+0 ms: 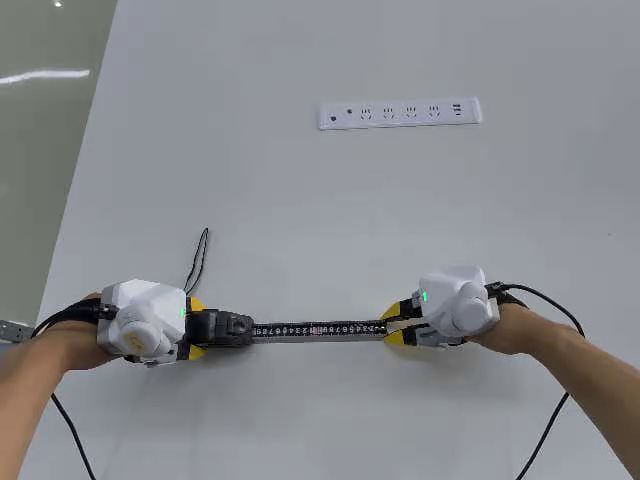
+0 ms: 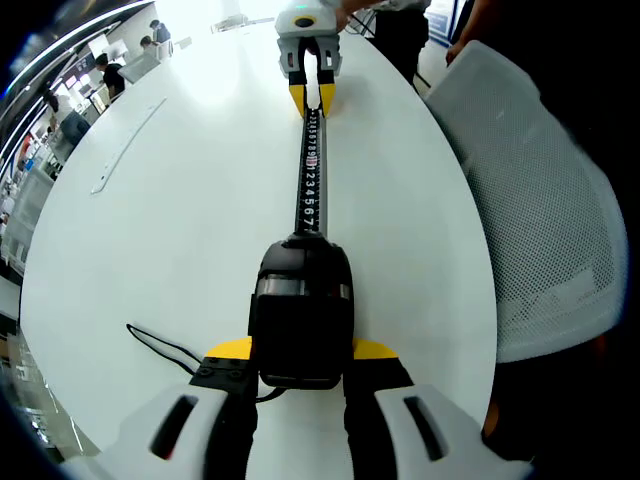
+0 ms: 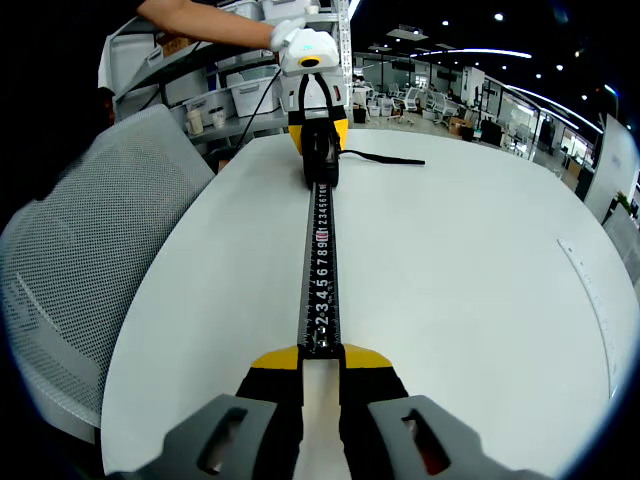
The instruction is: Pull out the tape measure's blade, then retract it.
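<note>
The black tape measure case [image 1: 224, 328] lies on the white table, held between the jaws of my left gripper [image 1: 198, 330]. In the left gripper view the case [image 2: 300, 322] sits just ahead of that gripper [image 2: 300, 370]. Its dark numbered blade [image 1: 318, 329] runs out level to the right. My right gripper [image 1: 392, 329] is shut on the blade's end. In the right gripper view the blade [image 3: 322, 270] stretches from my right gripper [image 3: 321, 370] to the far case [image 3: 320, 150]. A thin black wrist strap [image 1: 196, 258] trails from the case.
A white power strip [image 1: 400, 112] lies on the table's far side. A grey mesh chair [image 2: 540, 200] stands beside the table edge. Black cables [image 1: 548, 300] trail from both grippers. The floor [image 1: 45, 120] drops away at the table's left edge.
</note>
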### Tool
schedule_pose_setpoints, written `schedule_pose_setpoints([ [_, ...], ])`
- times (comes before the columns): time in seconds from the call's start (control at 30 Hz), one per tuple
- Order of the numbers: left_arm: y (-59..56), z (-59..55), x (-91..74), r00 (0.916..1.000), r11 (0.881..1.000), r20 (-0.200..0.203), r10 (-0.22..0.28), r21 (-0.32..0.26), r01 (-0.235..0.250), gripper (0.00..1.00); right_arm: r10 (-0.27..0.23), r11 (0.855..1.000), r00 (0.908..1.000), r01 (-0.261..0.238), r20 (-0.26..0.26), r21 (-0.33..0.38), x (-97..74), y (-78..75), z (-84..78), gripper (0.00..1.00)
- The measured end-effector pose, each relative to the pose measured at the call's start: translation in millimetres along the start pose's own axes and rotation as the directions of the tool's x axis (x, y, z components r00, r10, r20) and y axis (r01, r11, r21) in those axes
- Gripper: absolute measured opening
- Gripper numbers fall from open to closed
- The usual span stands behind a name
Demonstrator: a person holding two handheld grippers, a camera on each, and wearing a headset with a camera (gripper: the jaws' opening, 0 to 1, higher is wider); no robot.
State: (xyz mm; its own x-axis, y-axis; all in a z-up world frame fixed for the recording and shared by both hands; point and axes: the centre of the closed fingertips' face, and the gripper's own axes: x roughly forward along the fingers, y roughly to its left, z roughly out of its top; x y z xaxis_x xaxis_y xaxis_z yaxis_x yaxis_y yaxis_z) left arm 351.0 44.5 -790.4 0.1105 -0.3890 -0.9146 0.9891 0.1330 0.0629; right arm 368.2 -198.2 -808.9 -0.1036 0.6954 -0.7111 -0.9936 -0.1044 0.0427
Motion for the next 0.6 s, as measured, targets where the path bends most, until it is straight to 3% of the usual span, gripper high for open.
schedule_pose_setpoints([
  [0.6, -0.8, -1.4, 0.3, 1.0, 1.0, -0.008, -0.002, -0.001, 0.002, 0.29, 0.001, 1.0, 1.0, -0.001, -0.007, 0.001, -8.1, 1.4, -5.3, 0.1],
])
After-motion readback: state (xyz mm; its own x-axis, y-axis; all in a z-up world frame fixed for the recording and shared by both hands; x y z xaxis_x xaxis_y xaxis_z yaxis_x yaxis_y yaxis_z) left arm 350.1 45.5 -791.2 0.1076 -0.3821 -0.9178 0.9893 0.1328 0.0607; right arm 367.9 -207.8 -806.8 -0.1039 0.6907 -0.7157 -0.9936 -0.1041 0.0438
